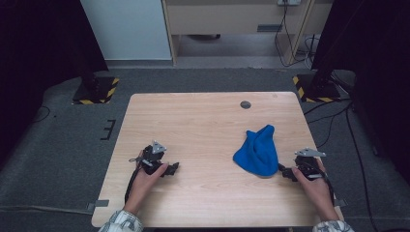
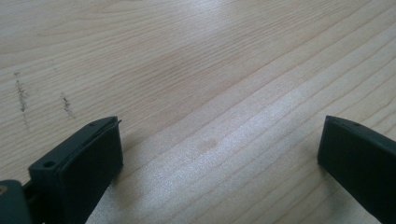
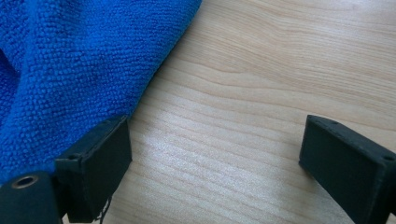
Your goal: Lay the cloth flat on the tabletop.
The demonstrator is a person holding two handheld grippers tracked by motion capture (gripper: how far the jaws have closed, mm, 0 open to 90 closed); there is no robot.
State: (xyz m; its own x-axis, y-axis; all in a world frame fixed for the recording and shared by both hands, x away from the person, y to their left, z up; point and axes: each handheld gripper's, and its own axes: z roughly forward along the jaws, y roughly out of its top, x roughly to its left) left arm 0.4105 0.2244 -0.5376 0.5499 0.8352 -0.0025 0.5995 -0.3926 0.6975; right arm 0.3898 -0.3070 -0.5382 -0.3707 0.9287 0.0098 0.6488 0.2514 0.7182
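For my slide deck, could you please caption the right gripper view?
Open right tongs low over the wooden table, one jaw at the edge of a blue cloth.

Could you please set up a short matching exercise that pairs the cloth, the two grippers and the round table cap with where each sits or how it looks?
Things:
1. blue cloth
2. left gripper
3. right gripper
4. round grey cap

Descriptions:
A. open, over bare wood
B. near the table's far edge
C. bunched up on the table's right half
D. open, one of its fingers at the cloth's edge

Pairs: 1-C, 2-A, 3-D, 4-B
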